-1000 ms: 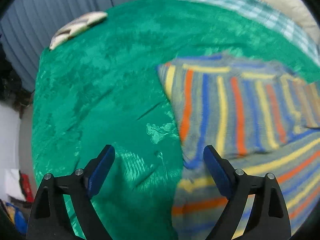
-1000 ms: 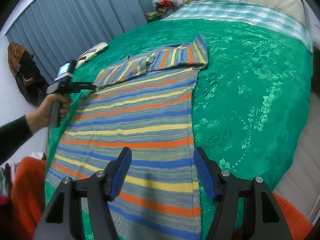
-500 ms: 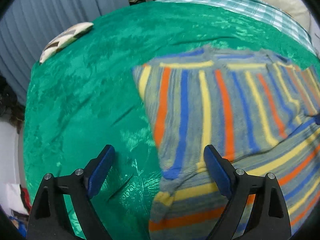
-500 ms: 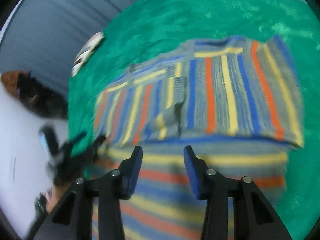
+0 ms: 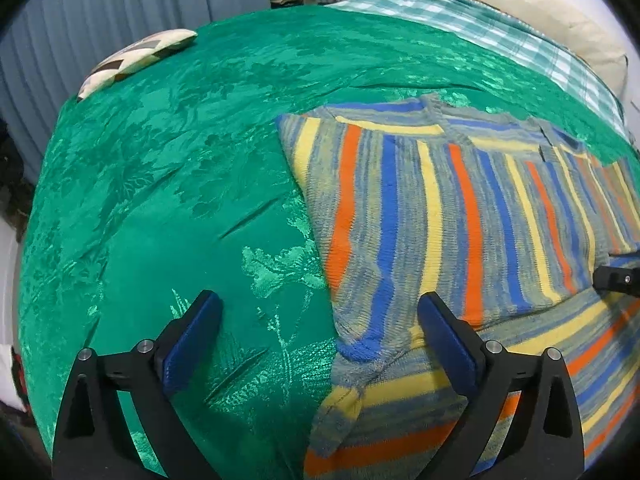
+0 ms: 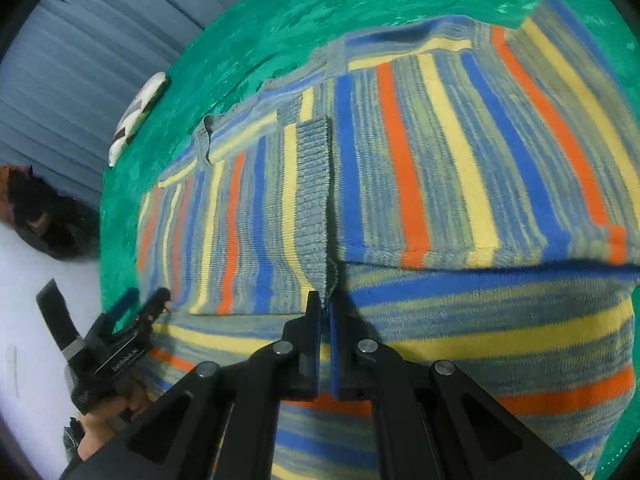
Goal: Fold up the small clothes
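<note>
A striped knit sweater (image 5: 460,216) in blue, yellow, orange and grey lies flat on a green bedspread (image 5: 168,184), its sleeves folded across the chest. My left gripper (image 5: 320,316) is open over the sweater's left edge, one finger above the bedspread, one above the knit. In the right wrist view the sweater (image 6: 400,152) fills the frame. My right gripper (image 6: 325,304) is shut on the grey ribbed cuff (image 6: 316,200) of a folded sleeve at its lower end. The left gripper (image 6: 132,312) shows there at the sweater's left edge.
A patterned cushion (image 5: 136,56) lies at the bedspread's far left corner. A checked sheet (image 5: 480,28) and a beige pillow (image 5: 520,4) lie at the head of the bed. Blue-grey curtains (image 6: 104,48) hang behind. A dark bag (image 6: 36,208) sits beside the bed.
My right gripper moved forward over the sweater and closed from wide open onto the sleeve cuff. My left gripper shifted slightly, still open at the sweater's left edge.
</note>
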The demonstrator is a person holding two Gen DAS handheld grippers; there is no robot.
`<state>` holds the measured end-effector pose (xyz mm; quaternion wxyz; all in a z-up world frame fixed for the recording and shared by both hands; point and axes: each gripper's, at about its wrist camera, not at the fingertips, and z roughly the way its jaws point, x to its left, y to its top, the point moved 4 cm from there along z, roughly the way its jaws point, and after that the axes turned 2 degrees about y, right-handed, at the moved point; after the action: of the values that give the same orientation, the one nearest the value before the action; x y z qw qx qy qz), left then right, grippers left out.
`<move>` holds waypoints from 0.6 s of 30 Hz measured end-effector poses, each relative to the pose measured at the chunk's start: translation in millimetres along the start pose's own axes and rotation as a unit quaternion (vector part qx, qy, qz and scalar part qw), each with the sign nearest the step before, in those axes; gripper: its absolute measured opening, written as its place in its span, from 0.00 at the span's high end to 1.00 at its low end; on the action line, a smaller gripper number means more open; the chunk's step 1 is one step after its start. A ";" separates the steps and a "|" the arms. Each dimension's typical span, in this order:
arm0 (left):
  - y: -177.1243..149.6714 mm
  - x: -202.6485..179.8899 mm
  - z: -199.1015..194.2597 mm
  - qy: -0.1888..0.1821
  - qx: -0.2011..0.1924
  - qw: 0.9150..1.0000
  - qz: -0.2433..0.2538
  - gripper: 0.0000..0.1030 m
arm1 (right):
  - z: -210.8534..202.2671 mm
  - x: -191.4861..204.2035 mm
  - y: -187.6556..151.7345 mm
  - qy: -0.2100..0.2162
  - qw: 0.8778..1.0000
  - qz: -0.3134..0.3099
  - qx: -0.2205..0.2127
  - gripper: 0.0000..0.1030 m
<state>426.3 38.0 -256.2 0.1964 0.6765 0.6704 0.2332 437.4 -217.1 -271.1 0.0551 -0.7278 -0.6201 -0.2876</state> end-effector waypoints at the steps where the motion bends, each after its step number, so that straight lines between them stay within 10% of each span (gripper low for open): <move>1: -0.1 1.5 -3.6 0.002 0.004 1.000 -0.003 0.04 | -0.3 1.7 1.8 0.001 1.000 -0.005 0.002 0.92; 7: -32.1 -5.0 -70.4 -0.010 -0.004 1.000 0.029 0.05 | -53.1 14.3 -20.8 -0.048 0.992 -0.111 -0.021 0.52; 14: -162.0 -56.4 -129.2 -0.060 0.070 0.990 0.109 0.05 | -96.0 11.1 -163.2 -0.110 0.963 -0.238 0.067 0.51; 18: -216.0 -67.1 -159.9 -0.057 0.060 0.991 0.106 0.05 | -115.6 0.3 -238.4 -0.168 0.947 -0.269 0.049 0.50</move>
<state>158.1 -31.3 -254.4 0.1675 0.7665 0.5955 0.1725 174.2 -213.8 -241.1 -0.0936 -0.5677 -0.8068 -0.1345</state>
